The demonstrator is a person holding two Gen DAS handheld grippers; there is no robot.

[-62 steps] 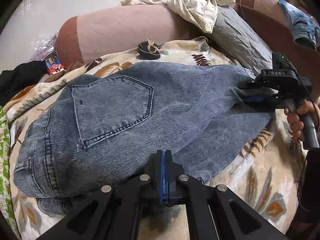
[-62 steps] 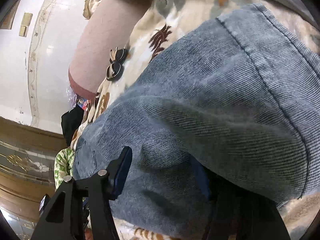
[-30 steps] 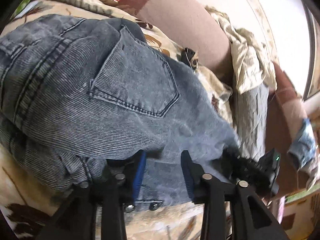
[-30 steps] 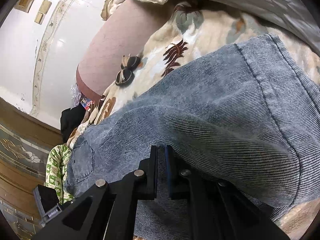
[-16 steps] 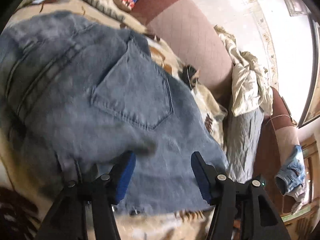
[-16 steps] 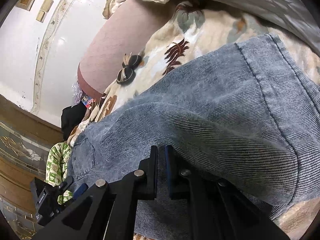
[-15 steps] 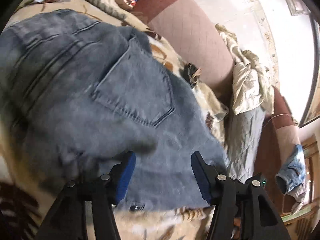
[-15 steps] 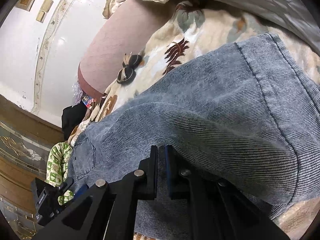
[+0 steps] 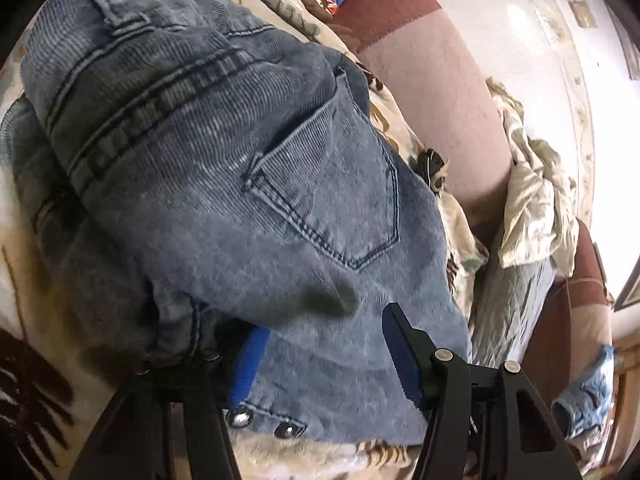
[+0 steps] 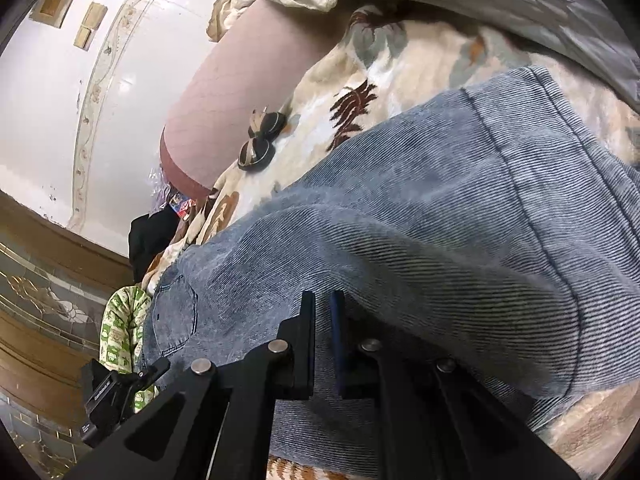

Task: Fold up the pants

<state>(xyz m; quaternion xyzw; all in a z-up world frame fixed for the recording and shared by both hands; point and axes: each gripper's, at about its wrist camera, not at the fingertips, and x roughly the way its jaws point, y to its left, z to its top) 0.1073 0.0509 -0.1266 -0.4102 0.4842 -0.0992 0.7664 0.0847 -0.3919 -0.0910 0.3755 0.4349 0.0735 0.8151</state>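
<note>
Grey-blue denim pants (image 9: 224, 184) lie folded on a leaf-print blanket (image 9: 36, 300), back pocket up. My left gripper (image 9: 320, 344) is open at the waist end; its left finger sits under a fold of denim, its right finger beside it. The pants also fill the right wrist view (image 10: 460, 220). My right gripper (image 10: 323, 320) is shut on a fold of the pants near the leg hem. The left gripper shows small in the right wrist view (image 10: 120, 384).
A pink and brown sofa armrest (image 9: 432, 92) rises behind the pants. A cream cloth (image 9: 532, 200) and a grey quilted cushion (image 9: 508, 308) lie at the right. A black bow hair clip (image 10: 260, 140) sits on the blanket. Blue jeans (image 9: 592, 384) hang at the far right.
My left gripper let go of the pants, opened, and moved toward the waist end, one finger sliding under the denim. My right gripper closed on the leg fold and has held still.
</note>
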